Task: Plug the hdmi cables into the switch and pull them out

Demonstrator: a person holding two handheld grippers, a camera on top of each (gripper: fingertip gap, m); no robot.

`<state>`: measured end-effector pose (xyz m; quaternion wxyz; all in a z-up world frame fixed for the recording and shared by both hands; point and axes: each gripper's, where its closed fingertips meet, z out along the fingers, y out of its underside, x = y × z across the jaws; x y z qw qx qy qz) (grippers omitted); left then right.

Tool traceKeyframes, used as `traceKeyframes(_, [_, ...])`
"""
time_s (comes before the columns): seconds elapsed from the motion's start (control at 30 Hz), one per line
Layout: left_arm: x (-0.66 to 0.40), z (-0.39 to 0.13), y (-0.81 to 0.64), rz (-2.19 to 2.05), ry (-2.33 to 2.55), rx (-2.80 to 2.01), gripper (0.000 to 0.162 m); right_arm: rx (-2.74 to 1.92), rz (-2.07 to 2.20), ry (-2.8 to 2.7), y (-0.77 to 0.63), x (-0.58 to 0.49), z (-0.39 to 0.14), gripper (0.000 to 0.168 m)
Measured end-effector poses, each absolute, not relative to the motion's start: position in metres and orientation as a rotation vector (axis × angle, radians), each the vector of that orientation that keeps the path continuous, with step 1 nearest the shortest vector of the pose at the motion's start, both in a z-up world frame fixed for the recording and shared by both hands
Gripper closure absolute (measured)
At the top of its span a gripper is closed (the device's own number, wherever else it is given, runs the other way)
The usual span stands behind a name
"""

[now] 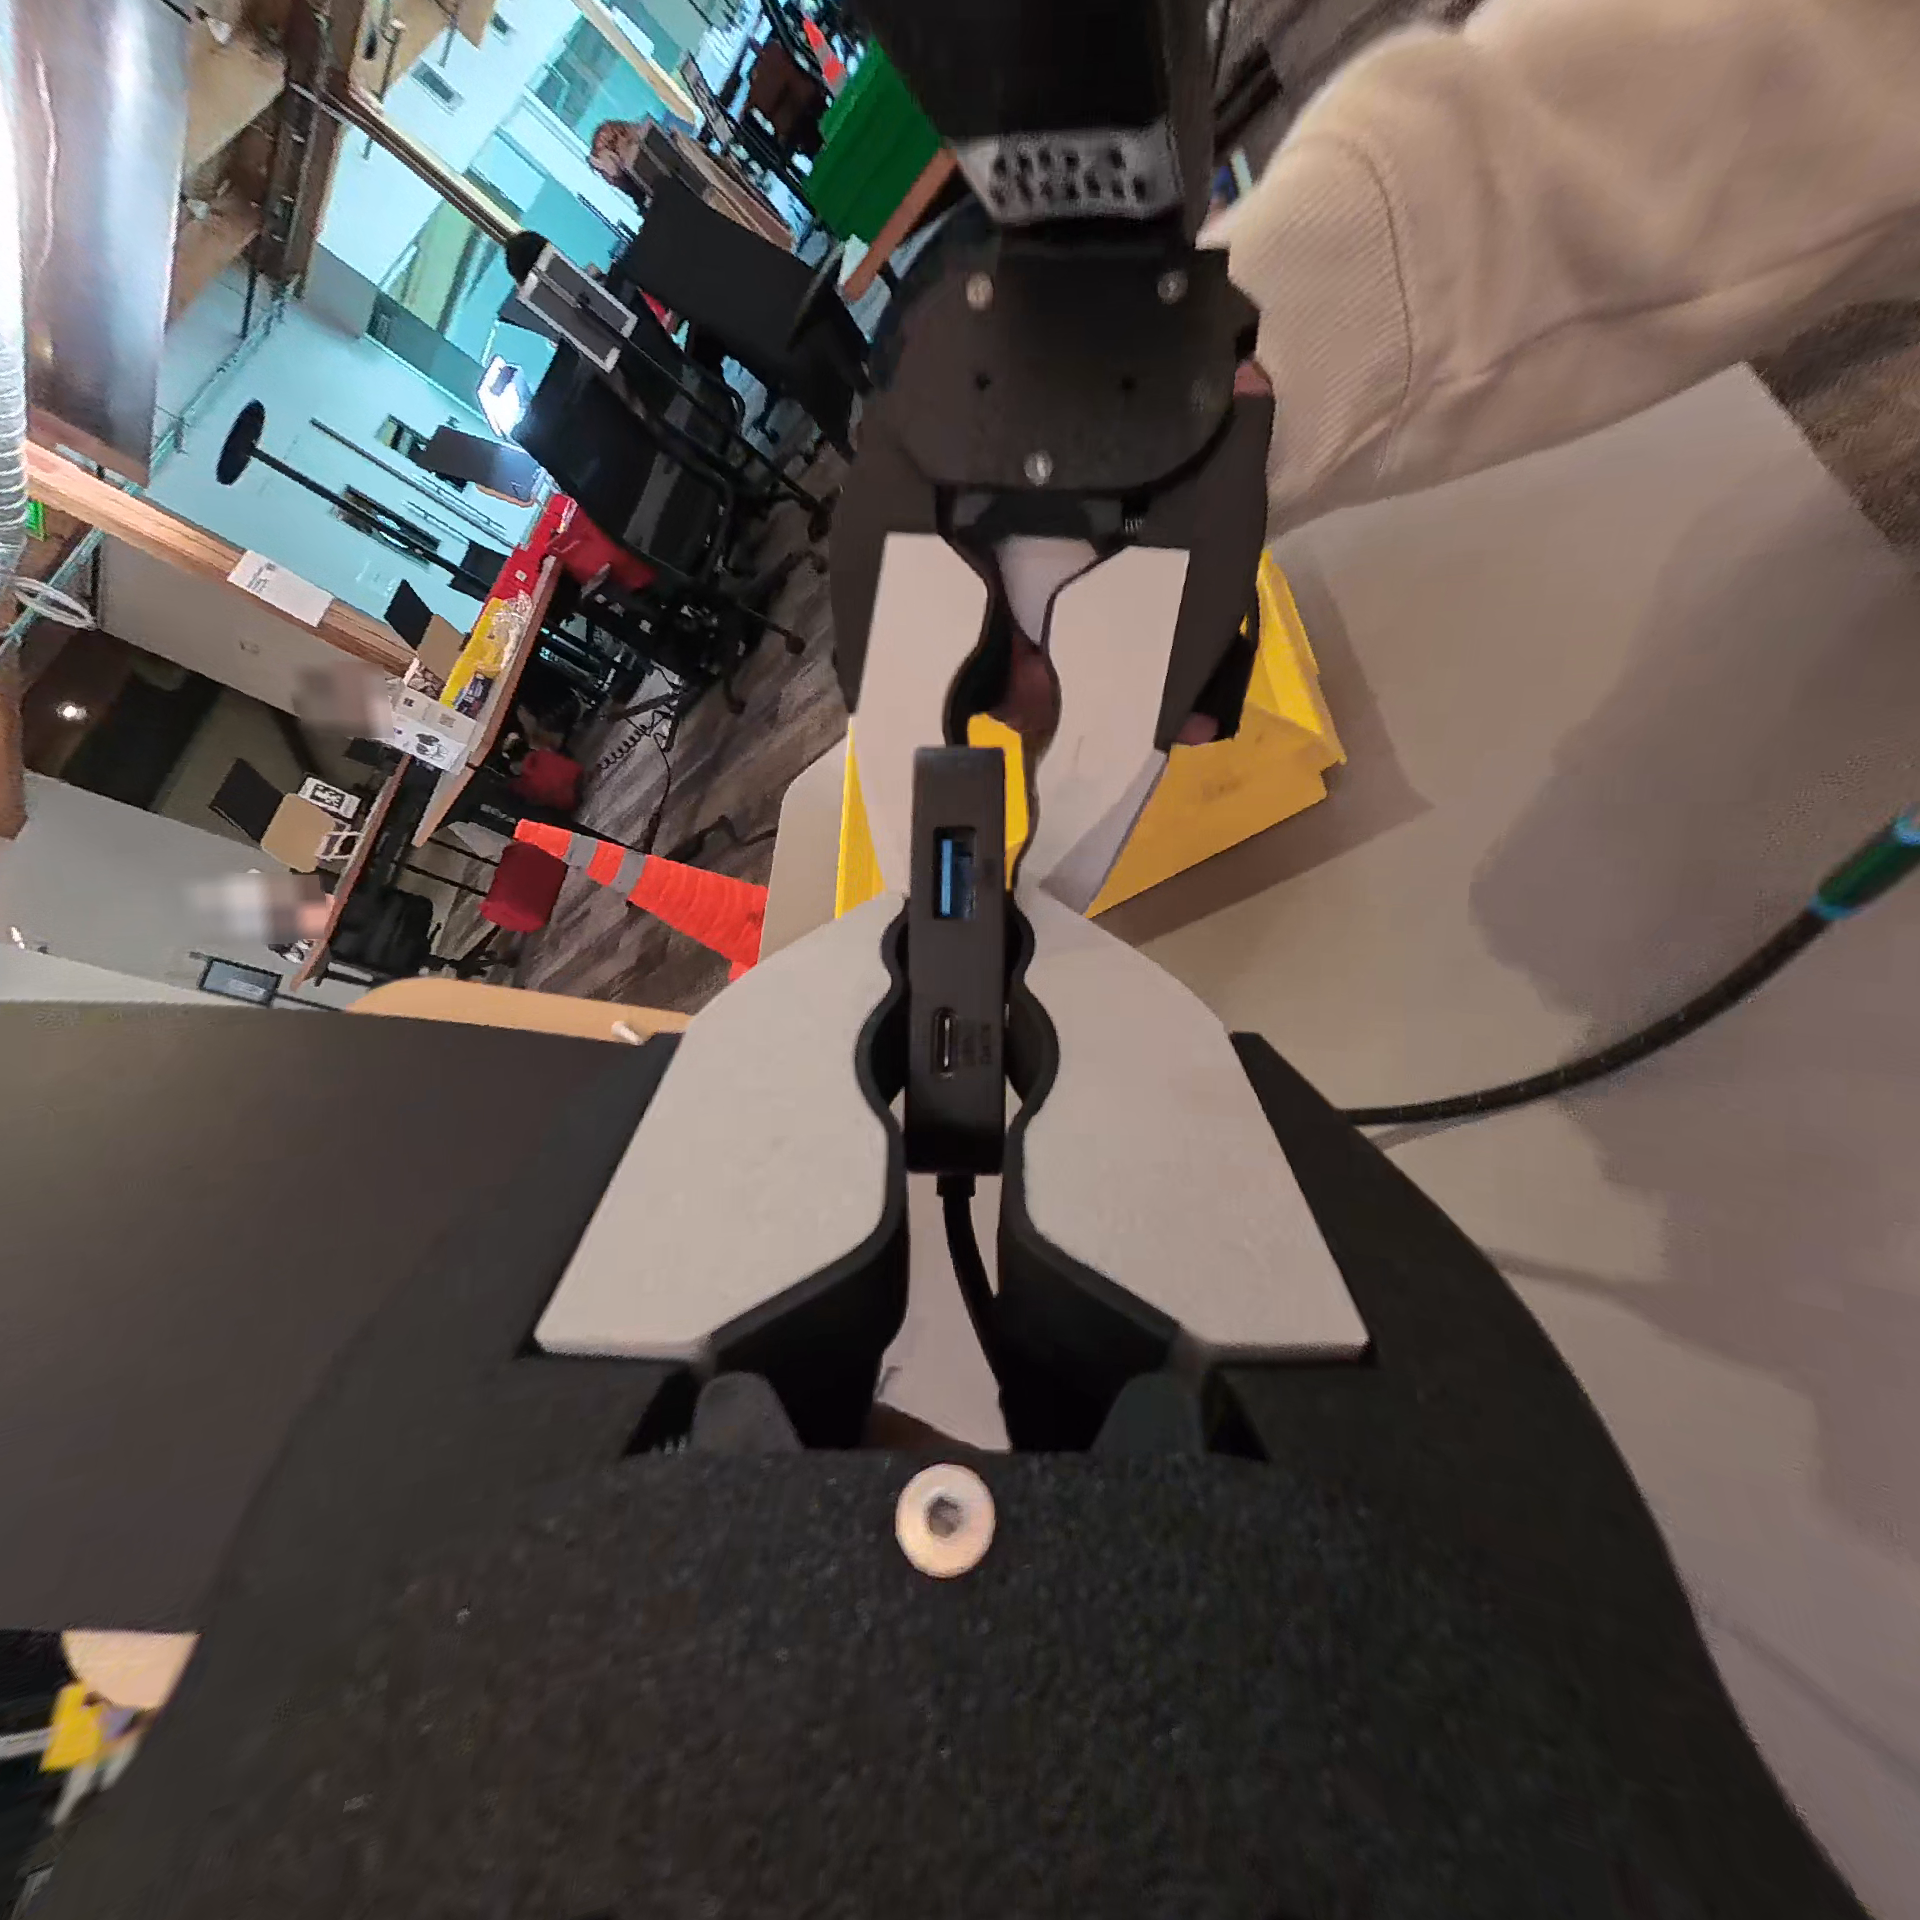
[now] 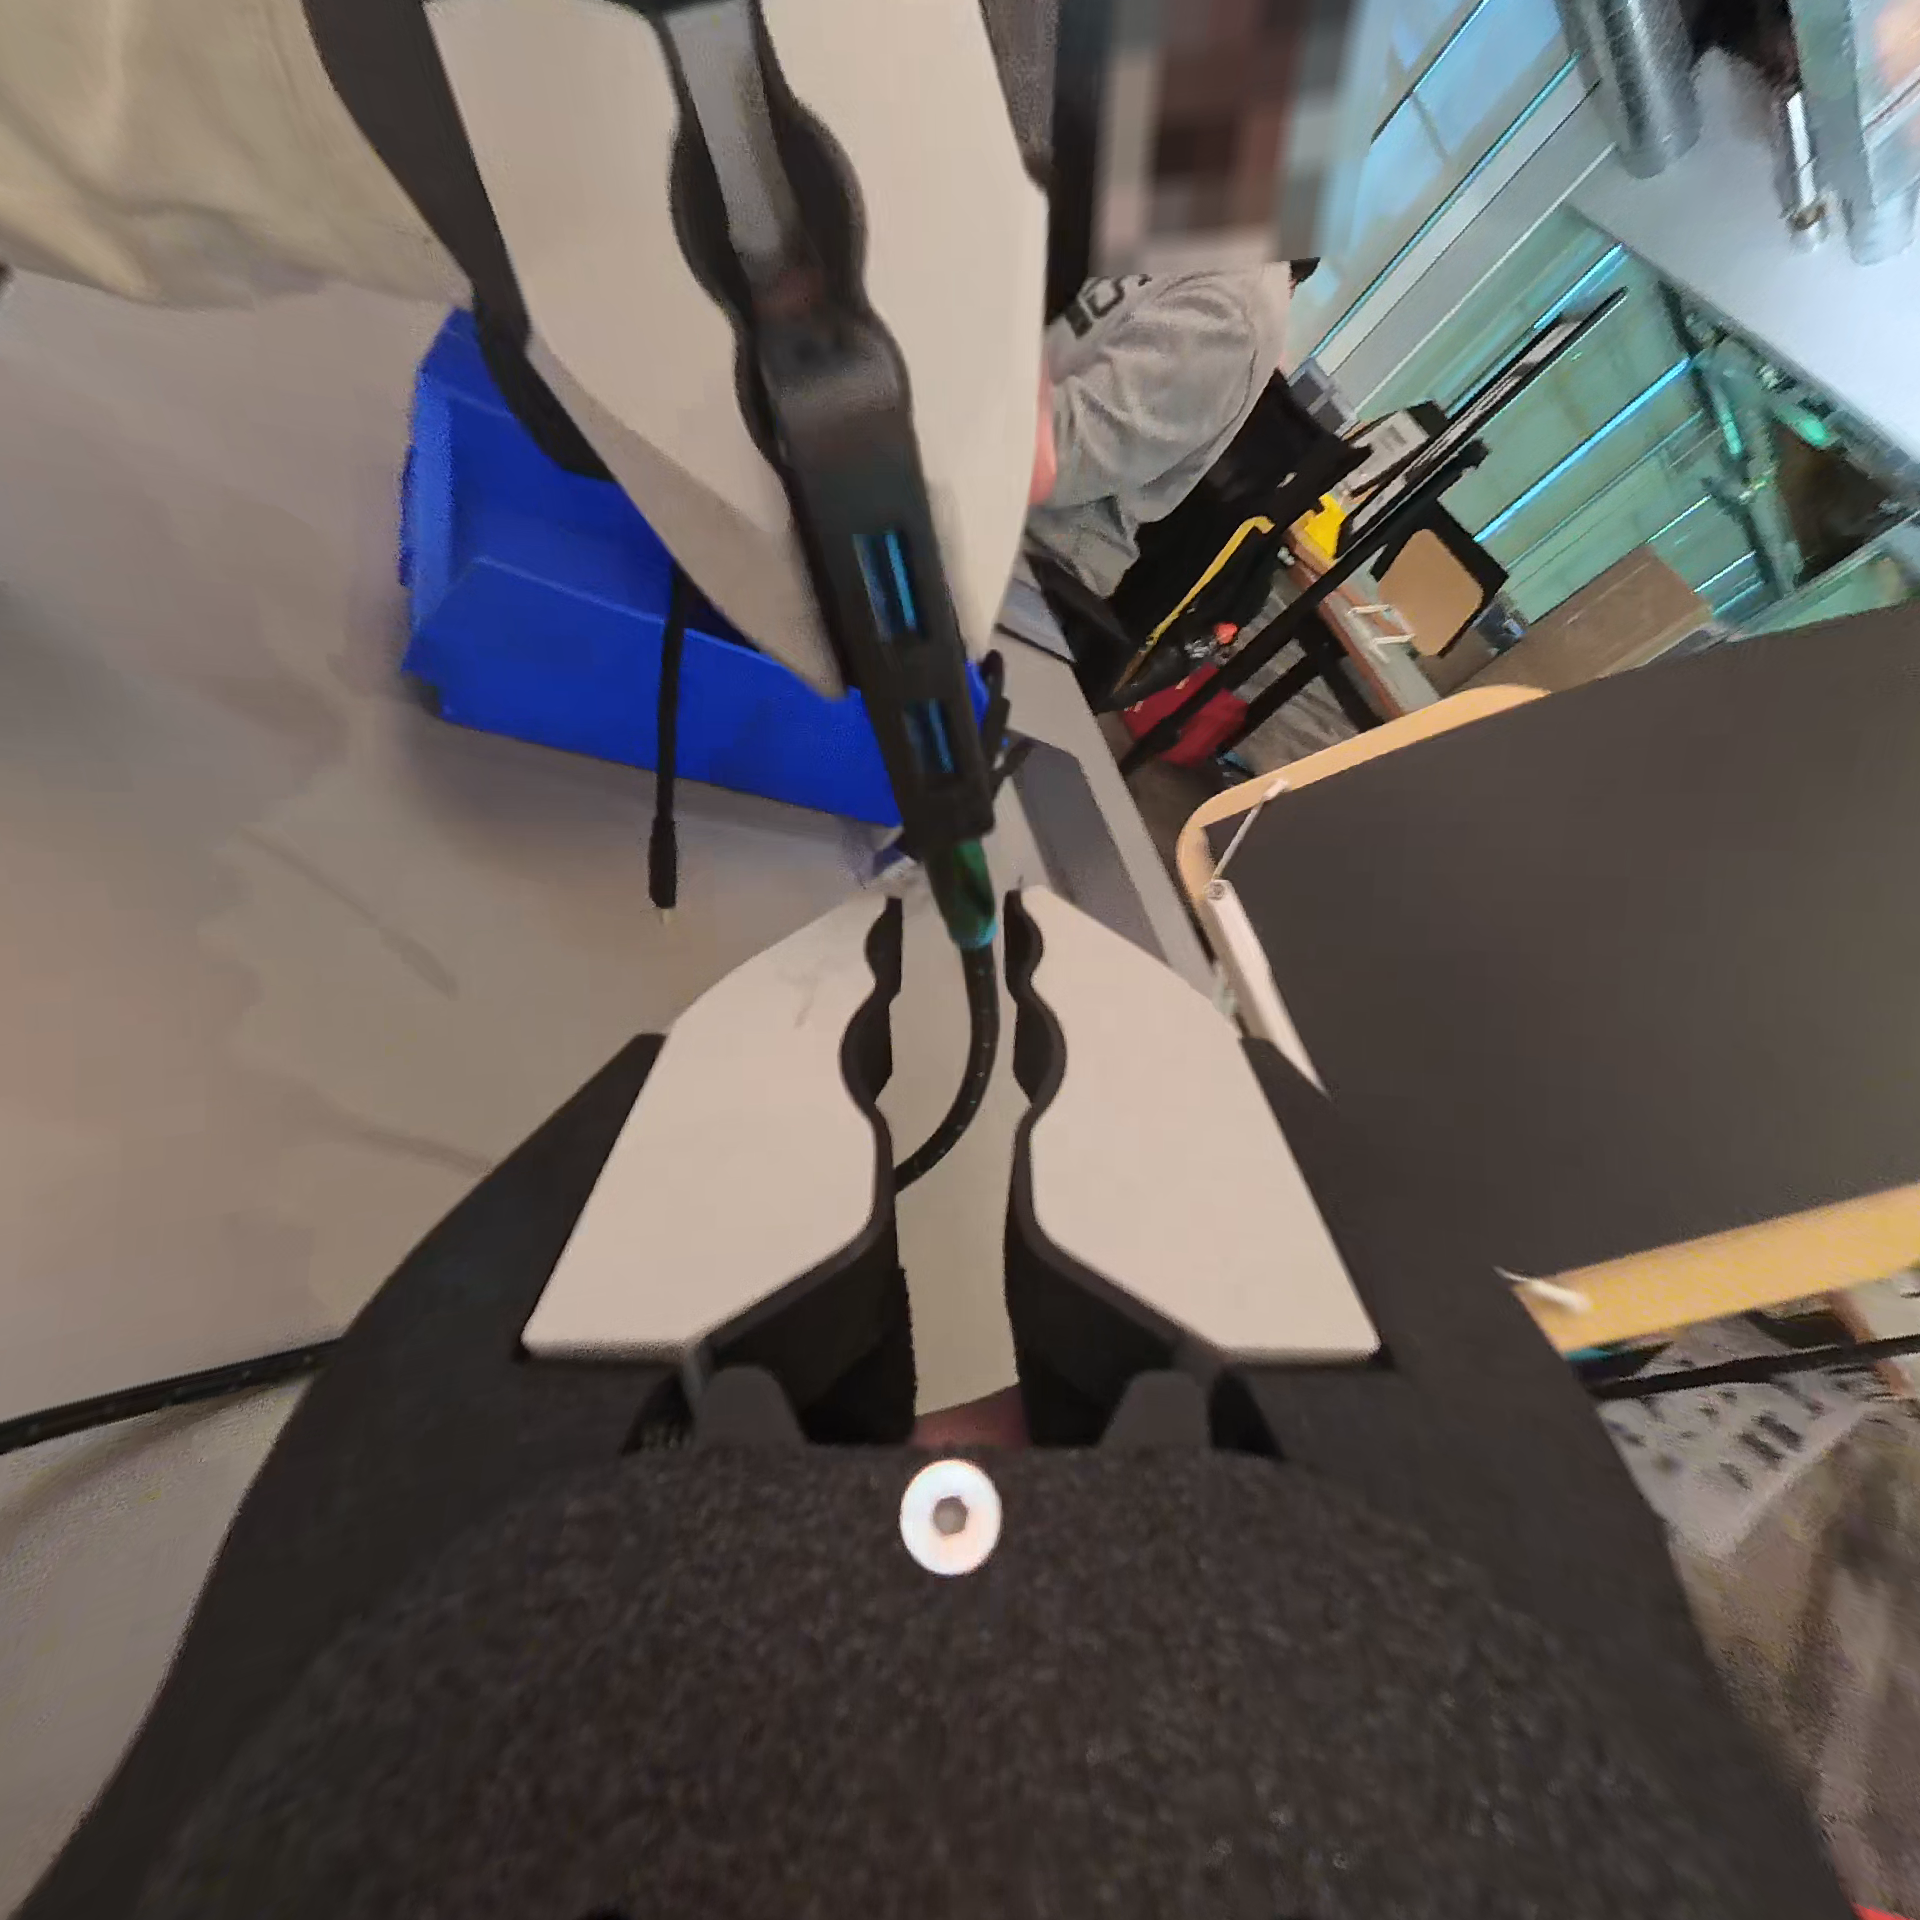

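Observation:
My left gripper is shut on the black switch, a slim hub with blue ports, and holds it above the grey table. The switch's own thin lead hangs down. My right gripper faces it, fingers slightly apart. A braided black HDMI cable runs between them untouched. Its green plug meets the near end of the switch; I cannot tell if it is fully seated. Another green-collared cable end lies to the right.
A yellow bin stands behind the right gripper and a blue bin behind the left one. A black board with a wooden edge sits close by. A cream sleeve holds the right gripper. An orange cone lies on the floor. Left tips to right tips: about 5 cm.

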<state>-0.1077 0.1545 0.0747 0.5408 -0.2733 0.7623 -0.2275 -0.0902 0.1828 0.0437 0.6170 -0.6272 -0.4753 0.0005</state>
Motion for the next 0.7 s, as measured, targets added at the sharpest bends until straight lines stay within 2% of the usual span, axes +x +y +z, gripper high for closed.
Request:
traceKeyframes(0.1, [-0.118,0.074,0.154,-0.622,1.768,-0.677,0.149,-1.489,0.086,-1.073,0.191,-0.099,0.031,0.148])
traceKeyframes(0.17, [-0.125,0.071,0.158,-0.646,1.747,-0.702,0.149,-1.495,0.07,-1.09,0.195,-0.103,0.025,0.159])
traceKeyframes(0.2, [-0.128,0.068,0.162,-0.632,1.74,-0.716,0.149,-1.498,0.067,-1.094,0.196,-0.104,0.025,0.159])
traceKeyframes(0.4, [-0.15,0.028,0.199,-0.504,1.782,-0.851,0.149,-1.501,0.1,-1.097,0.18,-0.102,0.044,0.163])
traceKeyframes(0.7, [-0.145,-0.01,0.21,-0.288,1.796,-1.062,0.143,-1.639,-0.274,-1.229,0.178,-0.101,0.011,0.163])
